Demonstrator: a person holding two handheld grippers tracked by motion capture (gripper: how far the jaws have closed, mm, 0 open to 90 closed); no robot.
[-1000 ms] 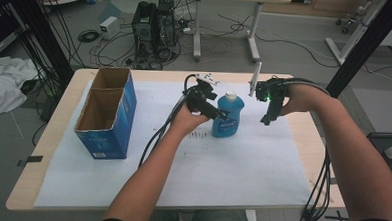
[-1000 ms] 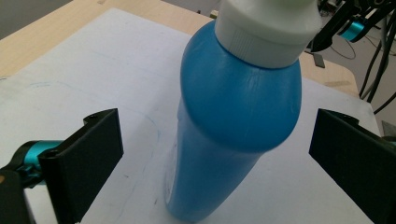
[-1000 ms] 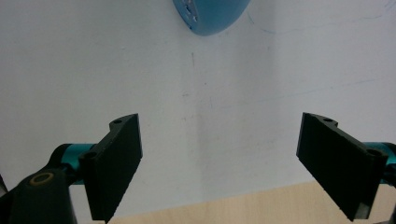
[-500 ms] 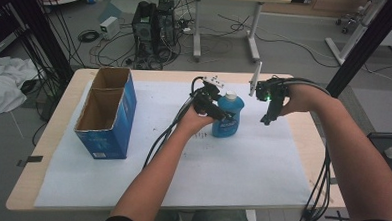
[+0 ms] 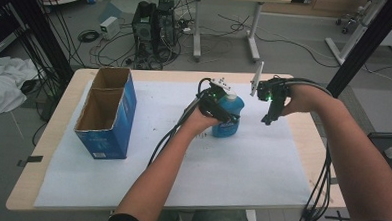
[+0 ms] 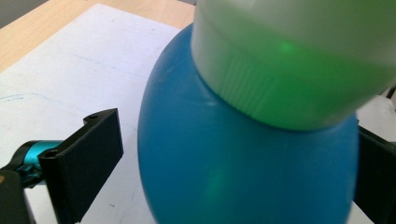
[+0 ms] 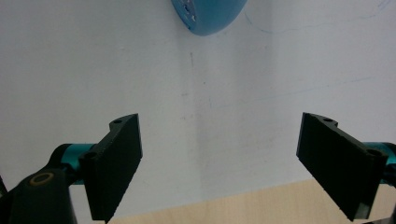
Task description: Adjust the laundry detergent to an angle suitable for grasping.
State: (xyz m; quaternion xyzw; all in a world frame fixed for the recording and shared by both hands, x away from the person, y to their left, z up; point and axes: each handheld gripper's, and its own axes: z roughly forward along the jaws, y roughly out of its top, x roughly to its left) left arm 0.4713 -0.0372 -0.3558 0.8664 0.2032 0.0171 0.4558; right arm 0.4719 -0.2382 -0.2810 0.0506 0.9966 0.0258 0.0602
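A blue bottle (image 5: 229, 123) with a white cap (image 5: 230, 97) stands upright on the white paper (image 5: 181, 165) near the table's middle. My left gripper (image 5: 222, 107) reaches it from the left. In the left gripper view the bottle (image 6: 243, 158) and its cap (image 6: 289, 60) sit between the jaws of my left gripper (image 6: 233, 149). The gripper is open, with a narrow gap at the left jaw. To the bottle's right, my right gripper (image 5: 269, 117) hangs above the paper, pointing down. In its own view my right gripper (image 7: 219, 140) is open and holds nothing, with the bottle (image 7: 208, 16) at the top.
An open blue cardboard box (image 5: 106, 114) stands on the table's left part. Bare wooden table edge (image 5: 327, 146) shows to the right of the paper. Cables trail from both grippers toward the person. Beyond the table, computers (image 5: 155, 23) and cables lie on the floor.
My left gripper has moved right, from beside the bottle to having its jaws on either side of it. The right gripper has stayed about where it was.
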